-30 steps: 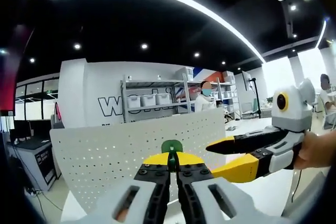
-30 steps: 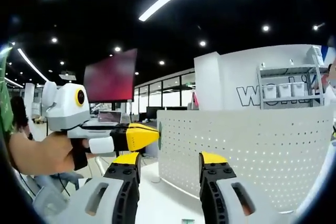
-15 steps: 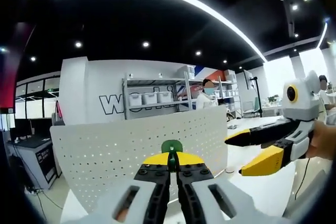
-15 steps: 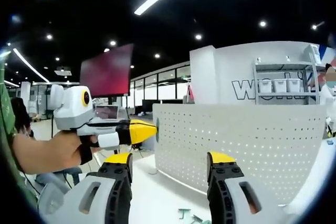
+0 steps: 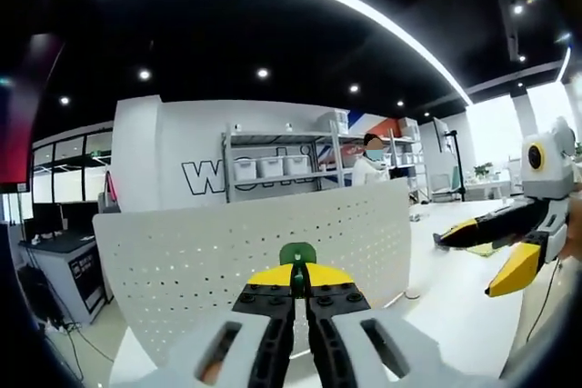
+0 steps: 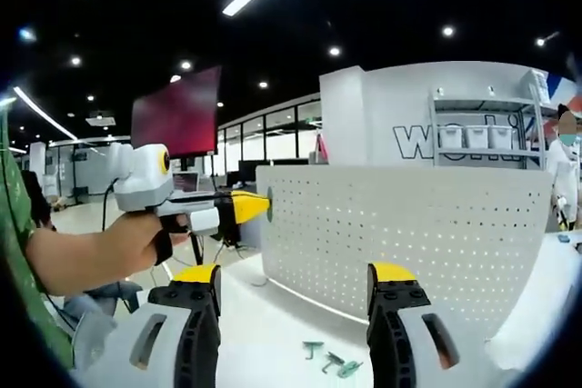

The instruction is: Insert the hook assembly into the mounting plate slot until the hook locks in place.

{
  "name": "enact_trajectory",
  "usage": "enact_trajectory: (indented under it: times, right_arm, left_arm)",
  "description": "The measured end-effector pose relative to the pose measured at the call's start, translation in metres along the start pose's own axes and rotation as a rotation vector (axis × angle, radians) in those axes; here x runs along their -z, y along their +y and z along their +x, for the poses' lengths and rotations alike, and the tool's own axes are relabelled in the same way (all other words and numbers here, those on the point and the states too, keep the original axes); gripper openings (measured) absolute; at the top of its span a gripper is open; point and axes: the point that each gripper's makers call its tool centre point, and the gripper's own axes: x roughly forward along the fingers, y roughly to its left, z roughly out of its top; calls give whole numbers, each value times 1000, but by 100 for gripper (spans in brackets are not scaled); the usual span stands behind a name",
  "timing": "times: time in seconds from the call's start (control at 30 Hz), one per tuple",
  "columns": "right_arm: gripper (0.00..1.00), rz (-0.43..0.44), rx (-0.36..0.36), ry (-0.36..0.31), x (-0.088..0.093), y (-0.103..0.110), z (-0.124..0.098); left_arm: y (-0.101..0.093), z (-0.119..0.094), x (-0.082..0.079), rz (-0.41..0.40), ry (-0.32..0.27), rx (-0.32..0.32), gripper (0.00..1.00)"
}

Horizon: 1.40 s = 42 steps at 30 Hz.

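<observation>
In the left gripper view, the left gripper [image 5: 299,290] has its fingers pressed together on a small green hook [image 5: 297,256], held up just in front of a white perforated plate [image 5: 227,256] standing upright on the white bench [image 5: 455,302]. To the far right the right gripper [image 5: 496,247] hangs over the bench, fingers spread and holding nothing. In the right gripper view, a hand [image 6: 127,243] at left holds the left gripper at the plate's left edge, and a few small green parts [image 6: 327,361] lie on the bench between the parted yellow-tipped fingers [image 6: 391,279].
</observation>
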Motion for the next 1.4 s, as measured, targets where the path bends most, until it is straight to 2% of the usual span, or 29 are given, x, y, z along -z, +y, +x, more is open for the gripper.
enact_trajectory:
  times: [0.27, 0.6, 1.17, 1.4]
  right_arm:
    - [67, 3, 14, 0, 0, -7, -6]
    - [67, -2, 13, -3, -4, -11, -8]
    - [67, 10, 31, 15, 5, -26, -11]
    - [67, 13, 34, 15, 5, -30, -8]
  left_arm:
    - [22, 10, -9, 4, -24, -56, 3]
    - [50, 21, -11, -9, -36, -135, 3]
    - [84, 55, -18, 10, -55, -210, 3]
    - [96, 65, -15, 10, -48, -237, 3]
